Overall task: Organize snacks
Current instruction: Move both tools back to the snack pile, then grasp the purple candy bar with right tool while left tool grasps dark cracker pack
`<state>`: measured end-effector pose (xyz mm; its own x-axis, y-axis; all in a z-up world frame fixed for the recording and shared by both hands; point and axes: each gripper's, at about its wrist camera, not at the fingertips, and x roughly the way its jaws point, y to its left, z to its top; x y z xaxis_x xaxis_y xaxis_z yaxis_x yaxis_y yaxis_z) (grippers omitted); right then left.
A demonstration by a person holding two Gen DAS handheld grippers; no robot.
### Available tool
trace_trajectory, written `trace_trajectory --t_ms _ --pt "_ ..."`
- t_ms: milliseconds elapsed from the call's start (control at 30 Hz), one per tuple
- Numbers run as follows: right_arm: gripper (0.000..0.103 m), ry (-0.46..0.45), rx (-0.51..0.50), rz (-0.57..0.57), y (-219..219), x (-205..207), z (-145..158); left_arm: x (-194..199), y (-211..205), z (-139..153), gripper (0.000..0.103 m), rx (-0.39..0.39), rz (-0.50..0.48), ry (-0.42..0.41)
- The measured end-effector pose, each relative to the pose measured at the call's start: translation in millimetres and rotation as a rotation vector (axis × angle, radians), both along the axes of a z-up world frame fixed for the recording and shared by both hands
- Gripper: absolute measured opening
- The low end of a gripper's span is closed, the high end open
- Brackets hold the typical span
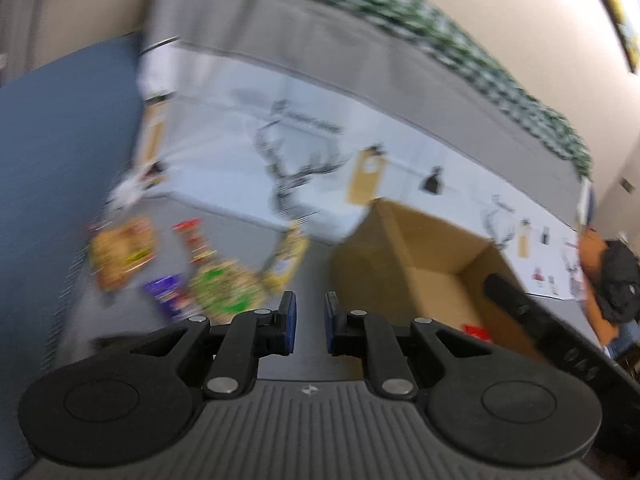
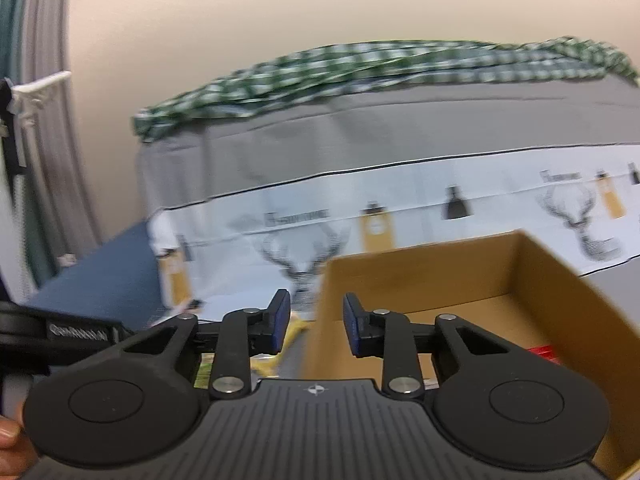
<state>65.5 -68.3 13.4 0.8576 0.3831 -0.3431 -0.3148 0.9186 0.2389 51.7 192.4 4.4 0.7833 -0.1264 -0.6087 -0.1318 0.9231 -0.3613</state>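
Both views are blurred. My left gripper (image 1: 311, 320) is open and empty above the grey table (image 1: 316, 264). Several snack packs lie to its left: an orange-yellow pack (image 1: 120, 256), a red pack (image 1: 196, 240), a purple pack (image 1: 168, 292), a green pack (image 1: 224, 284) and a yellow pack (image 1: 286, 258). An open cardboard box (image 1: 424, 240) stands to the right with a red pack (image 1: 476, 330) inside. My right gripper (image 2: 313, 322) is open and empty at the box's left wall (image 2: 440, 276); the red pack (image 2: 542, 350) shows inside. The yellow pack (image 2: 296, 326) peeks between the fingers.
A grey partition with white printed paper (image 1: 320, 120) runs behind the table, a green checked cloth (image 2: 360, 64) on top. A blue panel (image 1: 60, 140) stands at the left. The right gripper's body (image 1: 532, 316) reaches over the box. A dark bag (image 1: 620, 280) sits far right.
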Motion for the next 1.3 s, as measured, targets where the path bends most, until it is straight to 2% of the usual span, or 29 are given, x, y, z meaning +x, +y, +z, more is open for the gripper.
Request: trace_trajectory --t_ms 100,233,333,367,500,667,933,1067,1133,1167,1300 --pt "0.029 0.000 0.007 0.044 22 -9 0 -17 31 -15 0.015 -0.043 0.085 0.090" --pt "0.029 0.017 0.011 0.135 51 -16 -5 -19 60 -33 0.017 -0.065 0.193 0.208" --pt "0.031 0.071 0.003 0.231 74 -15 -14 -17 78 -51 0.021 -0.105 0.260 0.315" --pt "0.031 0.100 -0.013 0.269 84 -14 -19 -16 82 -55 0.026 -0.117 0.275 0.340" --pt "0.031 0.203 -0.092 0.352 120 -5 -43 -8 81 -65 0.034 -0.099 0.276 0.400" --pt "0.031 0.241 -0.204 0.382 152 17 -67 -5 81 -72 0.040 -0.081 0.319 0.438" --pt "0.041 0.333 -0.264 0.373 170 54 -102 -1 82 -77 0.046 -0.077 0.340 0.459" --pt "0.045 0.382 -0.290 0.384 178 67 -119 2 82 -78 0.054 -0.080 0.343 0.464" --pt "0.043 0.388 -0.309 0.399 182 67 -125 3 82 -79 0.055 -0.084 0.346 0.465" --pt "0.034 0.379 -0.319 0.404 183 66 -126 2 82 -79 0.055 -0.083 0.347 0.467" --pt "0.027 0.349 -0.320 0.432 182 58 -120 4 83 -80 0.056 -0.088 0.349 0.468"
